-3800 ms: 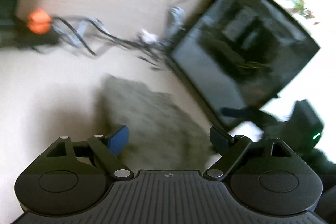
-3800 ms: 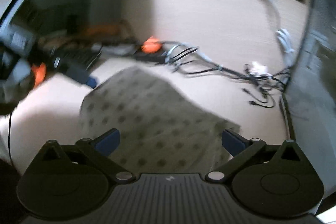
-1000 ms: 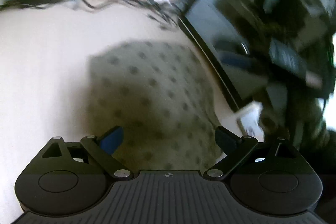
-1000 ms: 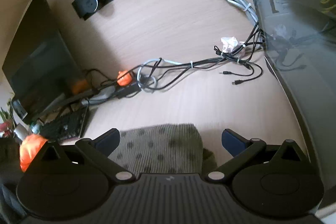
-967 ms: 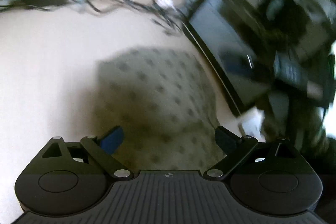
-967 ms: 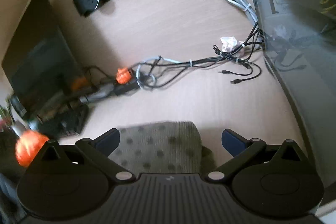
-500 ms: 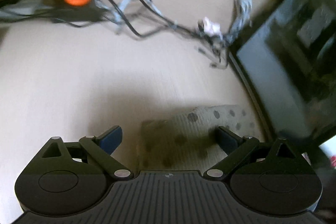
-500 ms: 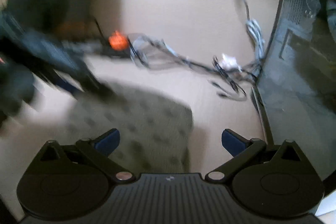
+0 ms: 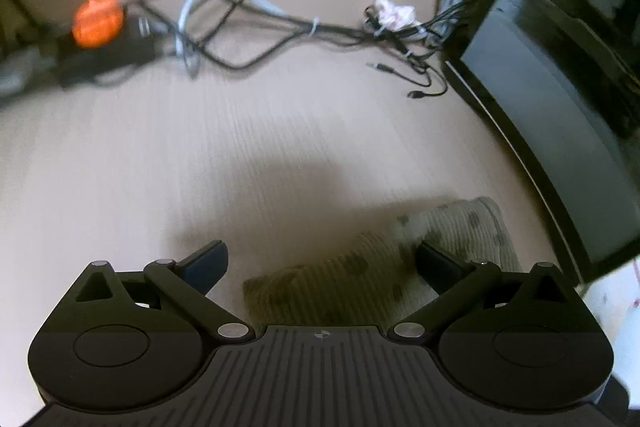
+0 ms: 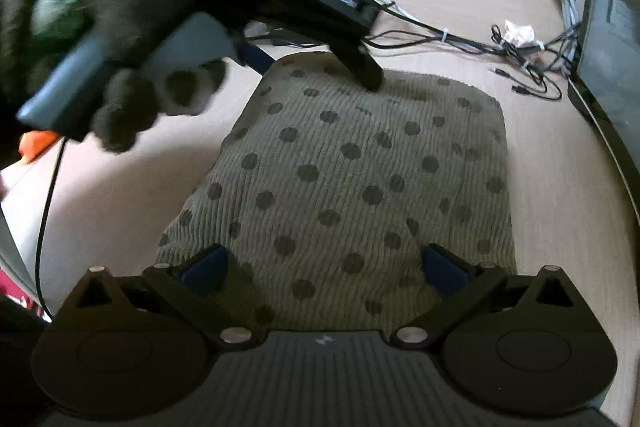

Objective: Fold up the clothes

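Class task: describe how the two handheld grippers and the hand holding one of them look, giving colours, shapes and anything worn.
Both the left gripper and the right gripper are black, with a ribbed central body, two round discs, silver pivot pins and linkage bars ending in dark blue fingers. In the right wrist view, a hand in a dark fuzzy glove grips a grey handle.

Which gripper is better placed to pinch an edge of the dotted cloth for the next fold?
Left, probably. The left gripper has a finger over the dotted cloth's far edge, jaws open, nothing gripped. The right gripper hangs open over the cloth's middle, away from any edge.
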